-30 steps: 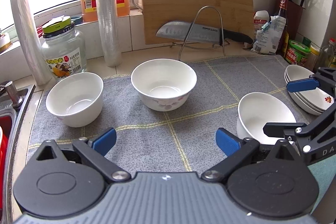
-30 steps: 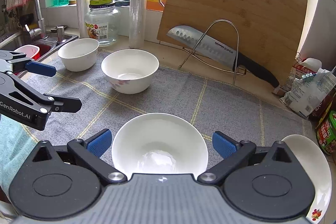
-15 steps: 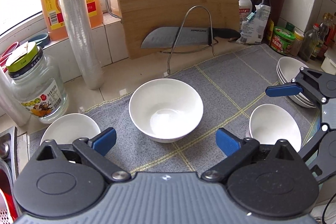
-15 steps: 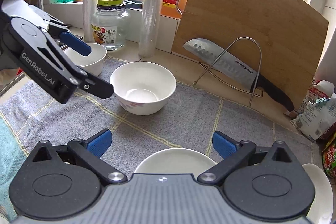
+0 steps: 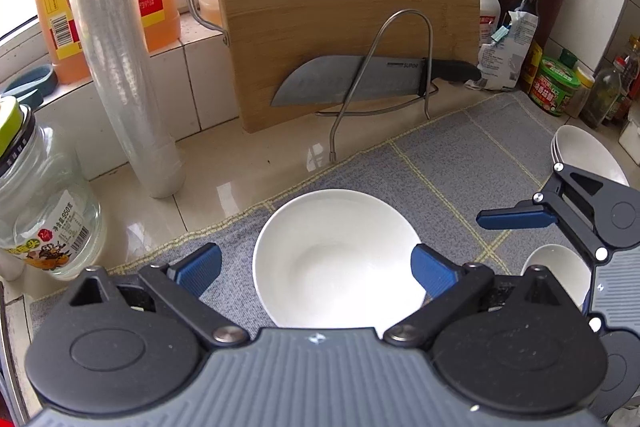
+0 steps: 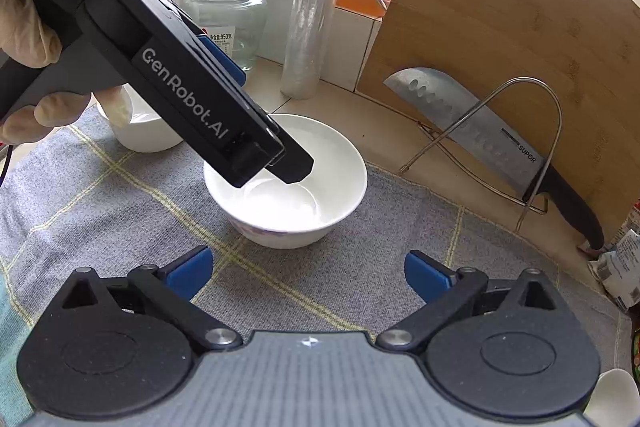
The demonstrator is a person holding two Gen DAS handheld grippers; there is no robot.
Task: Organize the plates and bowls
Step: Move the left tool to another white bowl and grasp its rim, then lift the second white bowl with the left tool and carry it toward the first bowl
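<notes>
Though gripper (image 5: 316, 269) agape, bowl (image 5: 336, 259) (unclamped) between

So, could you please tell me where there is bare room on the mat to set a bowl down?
Free: the grey mat between the middle bowl and the knife rack, and in front of that bowl. Crowded: the left, where the left tool hangs over two bowls, and the plate stack at the mat's right edge.
</notes>
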